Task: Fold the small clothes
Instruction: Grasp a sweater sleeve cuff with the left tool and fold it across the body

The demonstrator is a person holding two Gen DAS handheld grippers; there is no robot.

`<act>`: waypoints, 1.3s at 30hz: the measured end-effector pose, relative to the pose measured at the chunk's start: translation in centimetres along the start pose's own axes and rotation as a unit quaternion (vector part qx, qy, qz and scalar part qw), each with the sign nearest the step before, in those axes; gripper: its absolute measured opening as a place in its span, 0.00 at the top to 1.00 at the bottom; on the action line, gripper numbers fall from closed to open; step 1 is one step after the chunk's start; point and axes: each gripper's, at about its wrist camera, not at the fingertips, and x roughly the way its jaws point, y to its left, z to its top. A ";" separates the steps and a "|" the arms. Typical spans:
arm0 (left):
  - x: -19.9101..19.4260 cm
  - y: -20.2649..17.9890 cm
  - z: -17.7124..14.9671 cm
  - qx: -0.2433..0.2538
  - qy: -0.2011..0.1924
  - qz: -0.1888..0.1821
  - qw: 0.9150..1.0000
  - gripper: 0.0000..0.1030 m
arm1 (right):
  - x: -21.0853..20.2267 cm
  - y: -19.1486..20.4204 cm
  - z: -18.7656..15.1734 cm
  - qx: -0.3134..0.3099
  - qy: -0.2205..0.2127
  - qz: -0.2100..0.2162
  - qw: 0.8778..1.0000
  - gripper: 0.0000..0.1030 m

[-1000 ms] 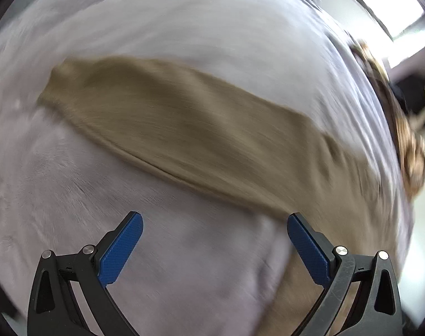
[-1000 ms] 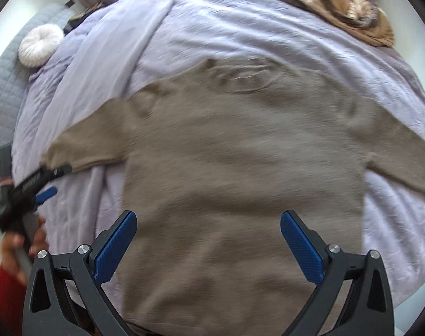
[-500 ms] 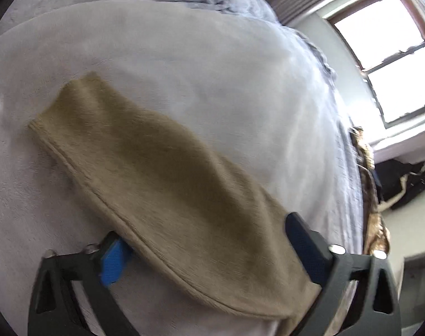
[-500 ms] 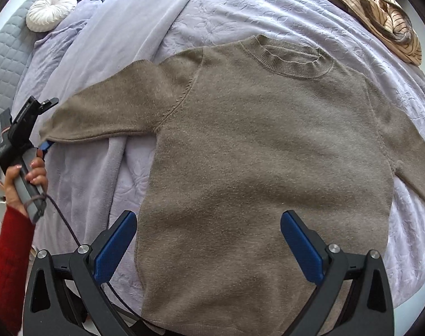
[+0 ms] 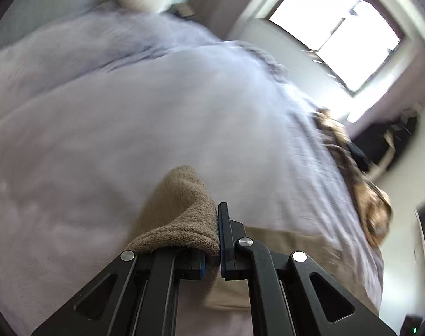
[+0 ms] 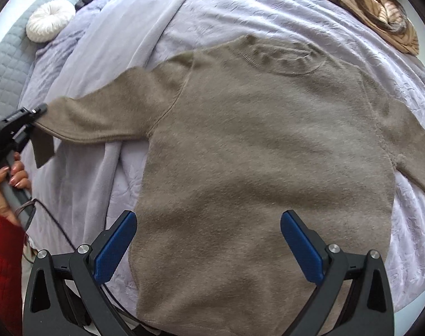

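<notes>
The left hand-held gripper point(image 5: 218, 240) pinches the sweater point(image 6: 257, 151) sleeve cuff on the bed point(image 6: 268, 14); carry it flat across the chest, beneath the wide-open right hand-held gripper point(image 6: 209, 242).

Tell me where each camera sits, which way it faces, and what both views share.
Left wrist: behind the left gripper, shut on the sweater cuff, looking across the lavender bedspread toward the window.
Right wrist: above the open right gripper, looking steeply down on the sweater; a hand and red sleeve show.
Shared: sweater, bedspread, round white cushion.
</notes>
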 end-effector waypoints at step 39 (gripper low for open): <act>11.2 -14.4 -9.7 0.199 0.153 0.139 0.958 0.08 | 6.4 -3.6 6.9 -0.283 -0.099 -0.140 0.944 0.01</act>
